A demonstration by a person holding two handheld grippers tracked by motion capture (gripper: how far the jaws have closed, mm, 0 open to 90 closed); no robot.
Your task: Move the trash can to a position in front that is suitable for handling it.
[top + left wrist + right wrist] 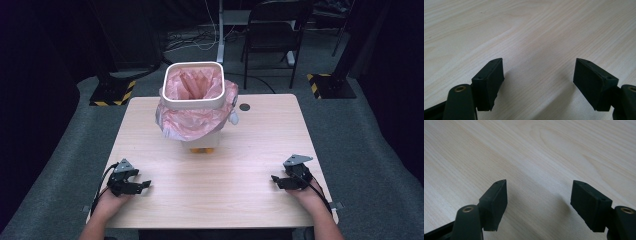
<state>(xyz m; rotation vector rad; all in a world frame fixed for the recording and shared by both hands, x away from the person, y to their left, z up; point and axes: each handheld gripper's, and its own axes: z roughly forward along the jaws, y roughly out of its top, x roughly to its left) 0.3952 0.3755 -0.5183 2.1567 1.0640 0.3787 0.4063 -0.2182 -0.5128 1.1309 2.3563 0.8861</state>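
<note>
Tools rest at the bottom of the high view: the left tool (145, 184) lower left, the right tool (274, 179) lower right, both spread wide and grasping nothing. Work looks unstarted. Well beyond them, upper centre, stands the white square bin lined with a pink plastic bag (193, 86), untouched on the pale wood-grain desk (250, 150). Behind lie grey carpet (350, 130) and a black folding chair (272, 30).
</note>
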